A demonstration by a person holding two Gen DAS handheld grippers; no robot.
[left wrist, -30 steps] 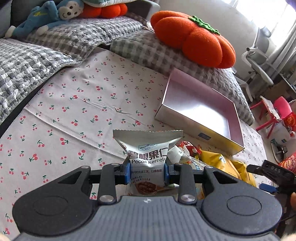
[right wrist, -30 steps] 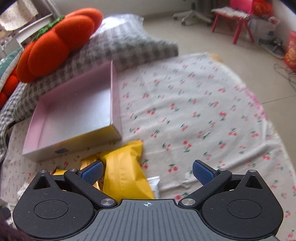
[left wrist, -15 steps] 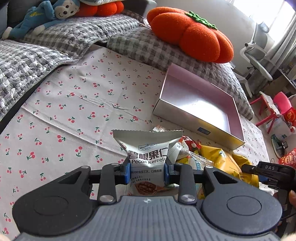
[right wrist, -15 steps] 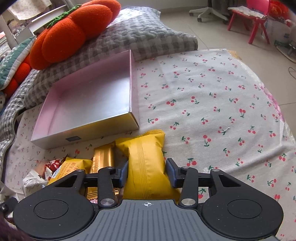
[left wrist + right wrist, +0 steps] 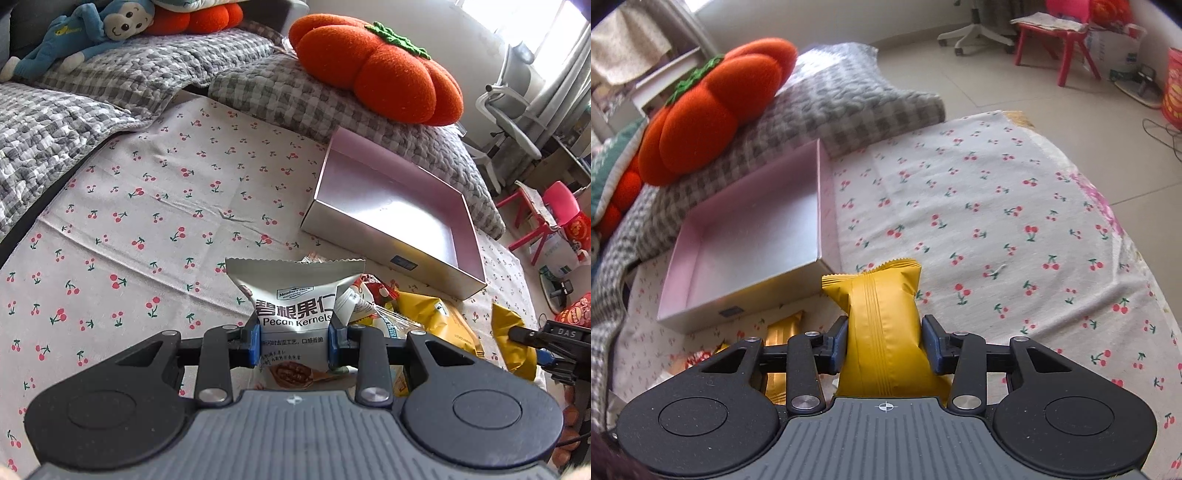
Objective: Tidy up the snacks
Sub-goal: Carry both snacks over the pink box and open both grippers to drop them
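Holding two packets at once, one per gripper, over a cherry-print cloth [image 5: 155,206].

Left gripper [image 5: 294,341]: I have it closed on a white pecan kernels packet [image 5: 293,295], its blue pads pressing the packet's two sides at the printed band. The packet stands upright between the fingers, its crimped top edge uppermost.

Right gripper [image 5: 885,345]: I have it closed on a yellow packet [image 5: 882,325], pinched at its middle, the serrated top end pointing away from me. In the left wrist view this same gripper shows at the right edge, with the yellow packet in its tips.

Box [image 5: 397,254]: open, shallow, silver outside and pink inside. It lies on the cloth ahead of both grippers, its far side against a grey checked pillow [image 5: 295,92]. I see nothing lying in it.

Snack pile [image 5: 406,314]: on the cloth just in front of the box's near wall, between the two grippers. It holds a yellow bag, a red-and-white wrapper and a clear wrapper. From the right wrist view a gold bar packet [image 5: 783,328] lies beside the yellow packet, near the box wall.

Surroundings: an orange pumpkin cushion [image 5: 376,70] sits on the pillow; a blue monkey toy [image 5: 85,33] lies on the grey bedding at far left; a red child's chair [image 5: 1056,37] stands on the tiled floor.
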